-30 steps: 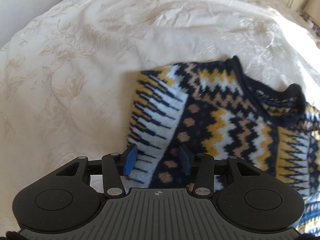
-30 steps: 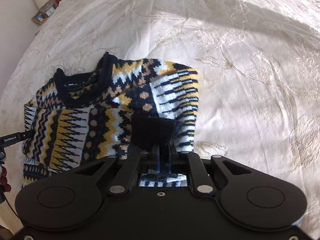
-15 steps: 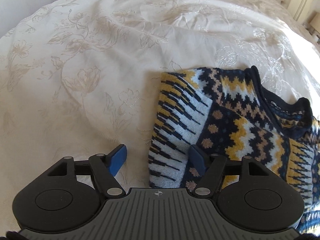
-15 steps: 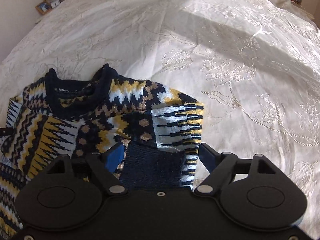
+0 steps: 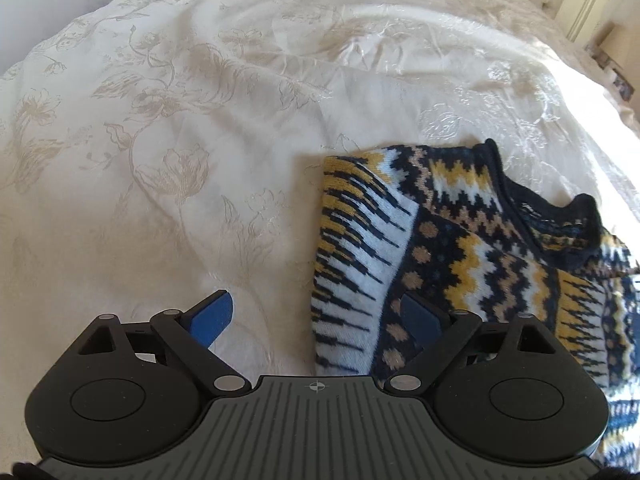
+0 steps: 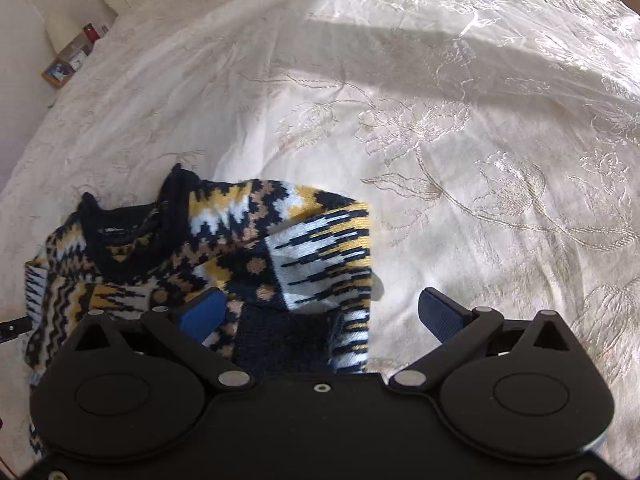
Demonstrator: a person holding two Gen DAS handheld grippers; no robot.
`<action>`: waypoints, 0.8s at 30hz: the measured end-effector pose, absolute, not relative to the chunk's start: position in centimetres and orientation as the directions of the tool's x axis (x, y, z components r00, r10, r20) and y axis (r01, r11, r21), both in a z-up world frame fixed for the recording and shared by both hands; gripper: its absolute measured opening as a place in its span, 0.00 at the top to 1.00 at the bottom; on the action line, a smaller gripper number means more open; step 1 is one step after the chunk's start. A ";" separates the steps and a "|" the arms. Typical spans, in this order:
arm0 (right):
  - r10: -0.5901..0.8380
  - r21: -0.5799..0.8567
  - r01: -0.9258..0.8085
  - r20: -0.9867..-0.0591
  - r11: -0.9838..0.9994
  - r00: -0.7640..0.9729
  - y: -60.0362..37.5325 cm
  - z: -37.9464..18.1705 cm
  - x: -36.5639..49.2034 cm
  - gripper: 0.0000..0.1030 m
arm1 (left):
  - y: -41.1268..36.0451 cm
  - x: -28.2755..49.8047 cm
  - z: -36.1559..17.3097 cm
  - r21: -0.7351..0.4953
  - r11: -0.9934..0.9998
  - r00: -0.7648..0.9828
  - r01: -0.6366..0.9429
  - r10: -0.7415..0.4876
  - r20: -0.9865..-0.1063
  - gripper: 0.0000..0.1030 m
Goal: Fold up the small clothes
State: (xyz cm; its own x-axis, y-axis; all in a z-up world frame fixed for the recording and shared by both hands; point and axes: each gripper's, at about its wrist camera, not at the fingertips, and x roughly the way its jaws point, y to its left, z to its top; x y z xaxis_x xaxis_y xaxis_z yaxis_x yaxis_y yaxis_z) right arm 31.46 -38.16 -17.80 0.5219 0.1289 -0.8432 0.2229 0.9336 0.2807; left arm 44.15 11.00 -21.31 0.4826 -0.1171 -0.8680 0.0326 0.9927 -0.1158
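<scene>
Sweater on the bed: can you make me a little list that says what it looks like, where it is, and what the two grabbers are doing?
thing: knitted sweater, navy, yellow, white and tan zigzags
neck: dark navy collar
sleeves: both folded in over the body
lies on: cream flowered bedspread
left gripper: open, holding nothing, over the sweater's edge
right gripper: open, holding nothing, over the folded sleeve
fold: partly done

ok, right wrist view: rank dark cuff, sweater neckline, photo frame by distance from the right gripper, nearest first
1. dark cuff, just ahead of the open right gripper, between its fingers.
2. sweater neckline, farther out, left.
3. photo frame, far left, beyond the bedspread.
</scene>
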 end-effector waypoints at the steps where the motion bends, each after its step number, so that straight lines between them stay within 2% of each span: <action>1: 0.147 0.294 0.205 -0.836 0.934 0.529 -37.9 -17.4 30.4 0.01 | 11.2 43.1 -20.9 -0.129 0.991 0.488 0.038 -0.131 -0.863 0.11; 10: 0.286 0.368 0.081 -0.826 0.926 0.485 -34.2 -16.1 22.0 0.01 | 11.2 34.4 -18.7 -0.173 0.979 0.475 0.112 -0.206 -0.856 0.11; 24: 0.412 0.426 -0.020 -0.859 0.904 0.305 -30.3 -17.9 8.9 0.01 | 11.5 21.0 -20.0 -0.221 0.962 0.376 0.163 -0.268 -0.887 0.11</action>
